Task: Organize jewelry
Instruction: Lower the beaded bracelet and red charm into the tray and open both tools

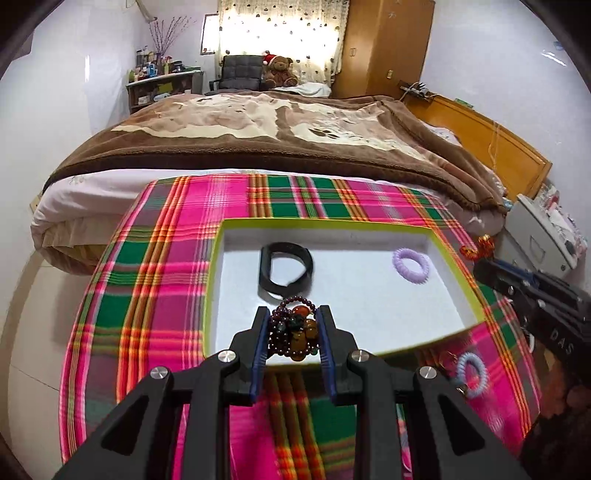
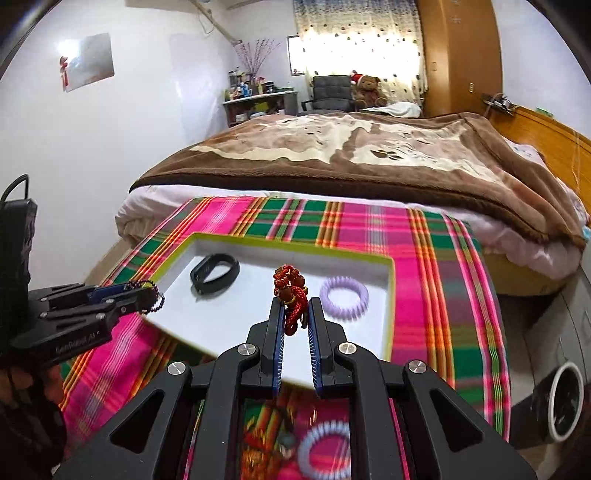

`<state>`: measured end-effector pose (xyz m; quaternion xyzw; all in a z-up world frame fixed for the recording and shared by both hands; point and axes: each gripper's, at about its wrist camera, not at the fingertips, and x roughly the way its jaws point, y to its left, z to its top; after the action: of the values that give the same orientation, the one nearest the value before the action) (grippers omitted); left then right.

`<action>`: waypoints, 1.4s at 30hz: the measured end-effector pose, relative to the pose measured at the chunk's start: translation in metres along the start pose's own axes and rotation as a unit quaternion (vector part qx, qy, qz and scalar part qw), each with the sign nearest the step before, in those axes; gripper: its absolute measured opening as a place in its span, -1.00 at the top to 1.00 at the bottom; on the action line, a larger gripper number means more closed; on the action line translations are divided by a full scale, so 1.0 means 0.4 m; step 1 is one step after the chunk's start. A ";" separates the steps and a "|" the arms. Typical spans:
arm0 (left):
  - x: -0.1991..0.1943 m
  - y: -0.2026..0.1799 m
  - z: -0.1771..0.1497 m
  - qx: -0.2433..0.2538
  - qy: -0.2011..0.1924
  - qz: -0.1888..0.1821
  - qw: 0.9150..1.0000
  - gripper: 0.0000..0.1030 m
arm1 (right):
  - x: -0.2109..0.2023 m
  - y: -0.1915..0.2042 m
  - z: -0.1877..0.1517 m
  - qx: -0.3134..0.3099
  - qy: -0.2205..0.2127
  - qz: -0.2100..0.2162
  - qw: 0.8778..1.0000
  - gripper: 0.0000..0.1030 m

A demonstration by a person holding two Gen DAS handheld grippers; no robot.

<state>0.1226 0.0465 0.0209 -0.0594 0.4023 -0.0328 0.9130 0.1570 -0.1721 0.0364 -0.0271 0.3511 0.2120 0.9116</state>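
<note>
Bright curtained window [image 1: 280, 33] glare, fisheye-curved edges, blurred foreground cloth [image 1: 295, 424].

The white floor of the shallow lime-rimmed tray [image 1: 456, 291] gives me open room in its middle and near half. A black wristband [image 1: 284, 267] lies toward the far left, a lilac coiled hair tie [image 1: 415, 265] in the far right corner. A pale blue coiled tie [image 1: 471, 373] clutters the plaid-covered worktop [image 1: 155, 280] beside the tray's near right corner.
</note>
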 end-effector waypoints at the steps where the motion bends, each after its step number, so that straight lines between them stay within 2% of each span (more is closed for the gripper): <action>1: 0.010 0.003 0.006 -0.001 0.002 -0.001 1.000 0.49 | 0.022 -0.001 0.012 -0.002 0.005 0.004 1.000 0.76; 9: 0.078 0.014 0.019 0.000 0.019 0.008 1.000 0.48 | 0.189 -0.027 0.056 0.009 0.058 0.022 0.998 0.76; 15: 0.125 0.022 0.013 -0.005 0.036 0.014 0.999 0.48 | 0.259 -0.017 0.058 -0.002 0.086 0.023 0.996 0.76; 23: 0.159 0.026 0.007 -0.005 0.054 0.022 0.998 0.47 | 0.308 -0.006 0.060 -0.010 0.105 0.014 0.994 0.75; 34: 0.160 0.036 0.007 -0.011 0.052 0.018 0.998 0.45 | 0.338 0.009 0.055 -0.024 0.120 0.005 0.992 0.75; 37: 0.165 0.034 0.009 -0.009 0.053 0.021 0.998 0.37 | 0.339 0.010 0.055 -0.021 0.121 0.001 0.992 0.69; 39: 0.163 0.033 0.009 -0.007 0.052 0.022 0.998 0.21 | 0.336 0.013 0.054 -0.022 0.118 0.003 0.993 0.63; 41: 0.163 0.032 0.009 -0.007 0.052 0.023 0.998 0.20 | 0.330 0.016 0.054 -0.024 0.113 0.000 0.993 0.29; 42: 0.162 0.032 0.009 -0.008 0.053 0.023 0.998 0.20 | 0.327 0.016 0.055 -0.025 0.111 -0.001 0.994 0.21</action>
<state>0.1691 0.0525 -0.0260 -0.0557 0.4513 -0.0112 0.8906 0.2549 -0.1139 -0.0316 -0.0733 0.4446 0.2153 0.8664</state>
